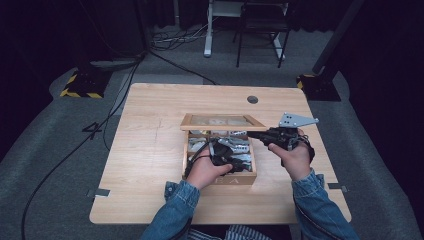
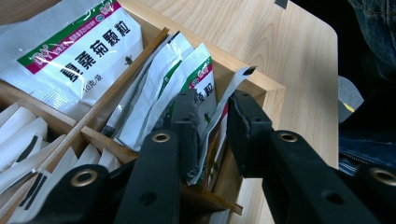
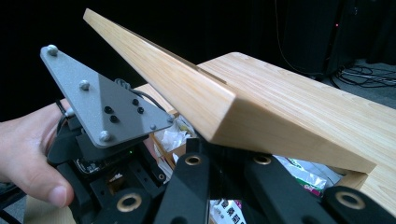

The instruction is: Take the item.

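Note:
A wooden box [image 1: 235, 179] with divided compartments sits mid-table, packed with white sachets. Its lid [image 1: 220, 121] is tilted up at the back. My right gripper [image 1: 253, 133] is shut on the lid's right edge; in the right gripper view the lid [image 3: 210, 102] slants over its jaws [image 3: 225, 150]. My left gripper [image 1: 220, 152] reaches down into the box. In the left gripper view it [image 2: 212, 100] stands open, with a thin white sachet [image 2: 233, 81] upright between its jaws in a corner compartment.
A large white, green and pink sachet [image 2: 74, 56] lies in the adjoining compartment, and smaller white packets [image 2: 23, 135] fill others. The left hand and a grey three-cornered plate [image 3: 102, 102] appear beside the lid. The table [image 1: 150, 150] has a round hole [image 1: 252, 99] at the back.

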### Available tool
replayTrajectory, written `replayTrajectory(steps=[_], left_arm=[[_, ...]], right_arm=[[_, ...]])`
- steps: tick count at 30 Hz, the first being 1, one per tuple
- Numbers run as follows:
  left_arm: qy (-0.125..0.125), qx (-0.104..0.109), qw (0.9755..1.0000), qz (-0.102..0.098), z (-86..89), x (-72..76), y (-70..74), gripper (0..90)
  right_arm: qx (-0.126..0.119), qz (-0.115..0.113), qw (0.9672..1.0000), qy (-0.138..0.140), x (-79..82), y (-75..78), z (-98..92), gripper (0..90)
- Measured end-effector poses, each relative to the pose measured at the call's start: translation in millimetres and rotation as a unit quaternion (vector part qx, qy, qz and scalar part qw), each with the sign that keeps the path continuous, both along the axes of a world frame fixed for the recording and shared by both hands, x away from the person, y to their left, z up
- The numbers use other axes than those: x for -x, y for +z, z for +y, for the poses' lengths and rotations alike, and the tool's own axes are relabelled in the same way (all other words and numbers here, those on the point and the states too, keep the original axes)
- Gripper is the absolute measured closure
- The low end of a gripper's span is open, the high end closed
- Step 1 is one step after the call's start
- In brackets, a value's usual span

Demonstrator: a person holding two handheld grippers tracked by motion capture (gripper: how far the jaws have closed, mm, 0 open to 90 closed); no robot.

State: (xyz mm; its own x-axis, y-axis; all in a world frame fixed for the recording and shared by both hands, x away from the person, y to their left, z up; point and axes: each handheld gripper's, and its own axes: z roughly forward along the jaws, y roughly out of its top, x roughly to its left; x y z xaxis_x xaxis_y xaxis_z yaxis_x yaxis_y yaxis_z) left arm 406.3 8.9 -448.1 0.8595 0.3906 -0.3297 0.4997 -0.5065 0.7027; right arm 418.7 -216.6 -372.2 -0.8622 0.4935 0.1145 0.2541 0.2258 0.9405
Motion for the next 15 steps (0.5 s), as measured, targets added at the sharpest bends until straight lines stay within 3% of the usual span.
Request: replayTrajectory(steps=[4, 8, 15], left_arm=[[-0.003, 0.001, 1.0000, 0.003, 0.2, -0.7, -2.5, 76.6], [-0.019, -0.008, 0.9998, 0.001, -2.5, -0.3, -6.0, 87.1], [-0.024, -0.002, 0.9997, -0.006, -1.5, 1.4, -6.3, 89.5]], right_arm=[[0.001, 0.000, 1.0000, -0.001, 0.1, 0.2, 0.0, 90.0], [0.001, 0.000, 1.0000, -0.001, 0.0, 0.2, 0.1, 90.0], [0.002, -0.001, 1.0000, 0.000, 0.0, 0.3, -0.1, 90.0]])
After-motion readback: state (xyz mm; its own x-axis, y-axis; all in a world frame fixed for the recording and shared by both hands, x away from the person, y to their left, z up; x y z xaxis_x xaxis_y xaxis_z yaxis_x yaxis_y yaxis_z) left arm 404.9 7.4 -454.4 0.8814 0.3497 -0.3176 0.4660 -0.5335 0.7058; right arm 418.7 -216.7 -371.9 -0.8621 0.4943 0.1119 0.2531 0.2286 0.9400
